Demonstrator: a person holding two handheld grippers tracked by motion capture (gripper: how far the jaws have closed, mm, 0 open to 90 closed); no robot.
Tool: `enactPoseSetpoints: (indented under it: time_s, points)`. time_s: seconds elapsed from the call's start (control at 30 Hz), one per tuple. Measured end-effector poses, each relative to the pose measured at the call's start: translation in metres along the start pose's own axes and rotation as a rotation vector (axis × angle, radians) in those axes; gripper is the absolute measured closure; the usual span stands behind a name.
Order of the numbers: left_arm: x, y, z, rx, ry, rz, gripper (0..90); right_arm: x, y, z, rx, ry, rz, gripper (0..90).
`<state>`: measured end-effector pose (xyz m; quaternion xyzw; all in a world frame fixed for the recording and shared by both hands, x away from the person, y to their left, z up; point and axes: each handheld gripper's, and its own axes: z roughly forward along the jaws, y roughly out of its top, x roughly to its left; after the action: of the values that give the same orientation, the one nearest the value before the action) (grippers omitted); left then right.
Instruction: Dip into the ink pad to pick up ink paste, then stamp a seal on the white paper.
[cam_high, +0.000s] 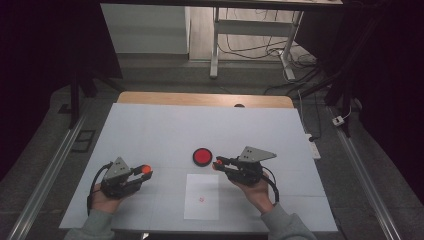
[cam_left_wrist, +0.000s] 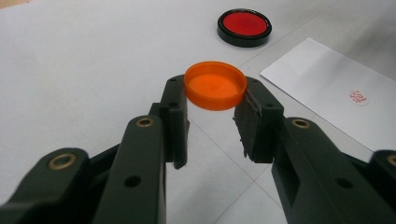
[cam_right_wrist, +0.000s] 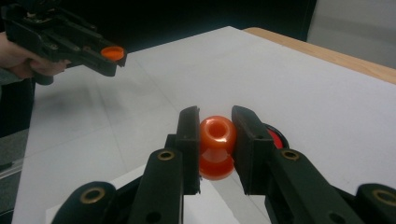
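My left gripper (cam_left_wrist: 214, 109) is shut on a round orange cap (cam_left_wrist: 215, 85), held hollow side up above the white table; in the high view it (cam_high: 146, 171) hangs at the lower left with the cap (cam_high: 146, 169) at its tips. My right gripper (cam_right_wrist: 214, 135) is shut on a glossy orange stamp (cam_right_wrist: 217, 145) with a rounded knob. From above, this gripper (cam_high: 218, 164) sits just right of a black dish with a red pad (cam_high: 202, 156). The right gripper view also shows the left gripper (cam_right_wrist: 111, 58) with the cap (cam_right_wrist: 112, 52) at the upper left.
A white paper sheet (cam_high: 202, 196) with a small red stamp mark (cam_high: 202, 199) lies near the table's front edge between my hands. The white table top (cam_high: 165, 130) stretches back to a wooden edge (cam_high: 205, 99). Desk legs and cables stand on the floor beyond.
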<state>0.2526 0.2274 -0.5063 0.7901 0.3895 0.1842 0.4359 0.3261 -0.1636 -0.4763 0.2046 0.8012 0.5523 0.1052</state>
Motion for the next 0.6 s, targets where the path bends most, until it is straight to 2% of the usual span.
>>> enactPoseSetpoints:
  time_s: [0.23,0.6]
  points:
    - [0.0002,-0.0001,-0.0002,-0.001,0.001,0.000,64.8,0.0065,-0.0035,-0.0018,0.012,0.025,-0.003,72.1]
    - [0.0001,0.0000,0.0001,-0.001,0.001,0.001,64.8,0.0098,-0.0094,0.0014,0.038,0.036,-0.010,72.1]
